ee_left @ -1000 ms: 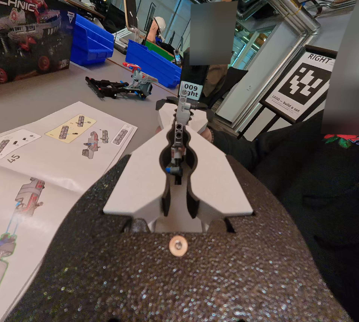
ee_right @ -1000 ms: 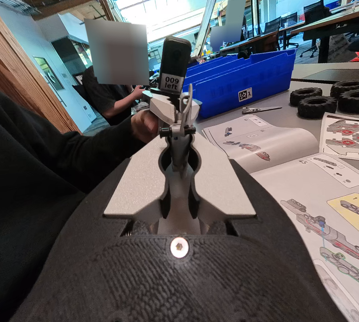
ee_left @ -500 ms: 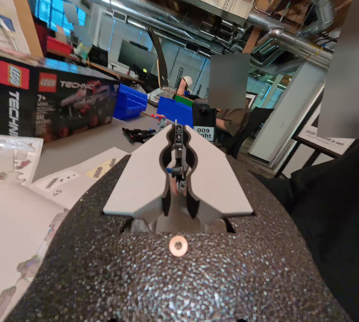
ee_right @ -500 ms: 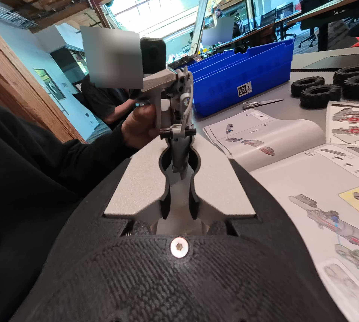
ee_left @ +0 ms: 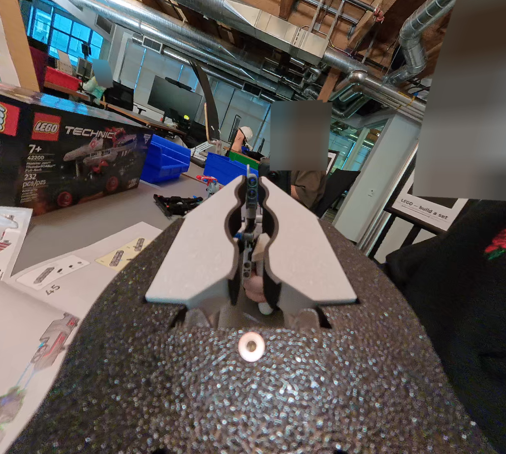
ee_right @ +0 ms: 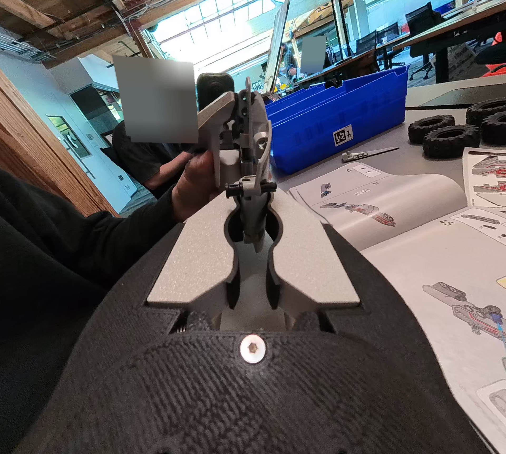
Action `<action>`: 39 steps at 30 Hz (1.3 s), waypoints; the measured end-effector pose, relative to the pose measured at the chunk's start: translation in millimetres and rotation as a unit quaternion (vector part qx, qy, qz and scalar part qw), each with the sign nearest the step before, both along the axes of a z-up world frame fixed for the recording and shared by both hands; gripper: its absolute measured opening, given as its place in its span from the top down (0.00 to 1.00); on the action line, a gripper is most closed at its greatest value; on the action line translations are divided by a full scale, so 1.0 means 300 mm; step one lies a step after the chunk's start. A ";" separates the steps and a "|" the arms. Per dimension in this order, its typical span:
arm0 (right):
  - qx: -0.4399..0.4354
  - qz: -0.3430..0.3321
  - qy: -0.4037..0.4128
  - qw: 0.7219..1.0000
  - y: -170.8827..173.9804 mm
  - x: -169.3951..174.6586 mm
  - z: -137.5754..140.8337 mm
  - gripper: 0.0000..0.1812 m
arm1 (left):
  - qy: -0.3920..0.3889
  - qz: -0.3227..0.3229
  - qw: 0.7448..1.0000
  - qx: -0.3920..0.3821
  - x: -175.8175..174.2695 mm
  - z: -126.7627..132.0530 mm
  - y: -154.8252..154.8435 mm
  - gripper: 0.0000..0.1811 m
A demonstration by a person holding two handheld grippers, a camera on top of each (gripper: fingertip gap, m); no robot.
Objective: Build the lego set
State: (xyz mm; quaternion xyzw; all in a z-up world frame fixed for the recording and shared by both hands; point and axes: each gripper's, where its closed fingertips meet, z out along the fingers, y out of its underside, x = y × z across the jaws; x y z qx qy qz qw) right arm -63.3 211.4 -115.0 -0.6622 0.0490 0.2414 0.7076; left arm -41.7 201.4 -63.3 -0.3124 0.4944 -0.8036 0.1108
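Observation:
My left gripper [ee_left: 251, 179] is shut on a thin grey lego beam assembly [ee_left: 251, 195] with a blue pin, held up in the air. My right gripper [ee_right: 253, 198] is shut on a grey curved lego panel [ee_right: 253, 219] with a black cross pin [ee_right: 232, 187] at its top. In the right wrist view the left gripper [ee_right: 242, 117] stands turned sideways just above and behind that panel, with its beam assembly [ee_right: 243, 109] touching or nearly touching the panel's curved arm. A hand [ee_right: 191, 189] holds the left gripper.
The grey table holds an open instruction booklet [ee_left: 68, 284] [ee_right: 383, 208], a lego box [ee_left: 68, 161], blue bins [ee_left: 167, 161] [ee_right: 336, 117], a black chassis sub-assembly [ee_left: 178, 202], black tyres [ee_right: 449, 137] and a loose grey piece [ee_right: 367, 153]. A seated person is behind.
The left gripper has tilted upward and rolled sideways, keeping its beam assembly. It has come closer over the right gripper's panel. The right gripper has barely moved.

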 end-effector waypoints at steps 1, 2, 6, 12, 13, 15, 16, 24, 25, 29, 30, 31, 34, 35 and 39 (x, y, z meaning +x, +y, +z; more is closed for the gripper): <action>0.005 -0.001 0.005 1.000 -0.003 0.005 0.004 0.95 | 0.006 -0.004 1.000 -0.003 -0.001 -0.002 0.009 0.97; 0.007 -0.003 0.011 1.000 -0.005 0.011 0.005 0.95 | 0.013 -0.006 1.000 -0.005 0.001 -0.006 0.016 0.97; 0.007 0.000 0.003 1.000 -0.003 0.003 0.006 0.95 | 0.035 -0.020 0.999 0.016 0.005 -0.043 -0.001 0.97; 0.006 0.010 0.006 1.000 -0.007 0.000 0.005 0.95 | 0.027 -0.024 0.995 0.098 -0.007 -0.071 -0.052 0.97; 0.006 0.012 0.001 1.000 -0.008 -0.004 0.005 0.94 | 0.032 -0.031 0.994 0.097 -0.011 -0.070 -0.050 0.97; 0.003 0.014 -0.009 1.000 -0.006 -0.010 0.003 0.94 | 0.038 -0.033 0.994 0.095 -0.013 -0.074 -0.033 0.97; 0.001 0.016 -0.013 1.000 -0.006 -0.014 0.001 0.94 | 0.040 -0.033 0.994 0.097 -0.014 -0.078 -0.023 0.97; -0.021 0.028 -0.043 0.998 -0.006 -0.028 -0.017 0.94 | 0.060 -0.074 0.979 0.178 -0.045 -0.149 -0.052 0.95; -0.024 0.037 -0.044 0.998 -0.007 -0.035 -0.020 0.94 | 0.057 -0.078 0.980 0.176 -0.048 -0.146 -0.057 0.96; -0.038 0.053 -0.055 0.996 -0.005 -0.057 -0.034 0.94 | 0.065 -0.093 0.977 0.180 -0.058 -0.157 -0.061 0.97; -0.037 0.053 -0.056 0.996 -0.005 -0.057 -0.033 0.94 | 0.064 -0.095 0.975 0.189 -0.061 -0.164 -0.061 0.97; -0.041 0.052 -0.058 0.996 -0.004 -0.057 -0.037 0.94 | 0.063 -0.094 0.974 0.197 -0.063 -0.169 -0.060 0.97; -0.042 0.042 -0.058 0.997 -0.001 -0.048 -0.037 0.94 | 0.063 -0.070 0.979 0.180 -0.045 -0.148 -0.048 0.97; -0.038 0.039 -0.053 0.997 -0.002 -0.042 -0.033 0.94 | 0.057 -0.054 0.987 0.143 -0.031 -0.114 -0.040 0.97; -0.016 0.022 -0.022 0.999 -0.006 -0.017 -0.012 0.95 | 0.022 -0.021 0.999 0.039 -0.004 -0.049 -0.032 0.97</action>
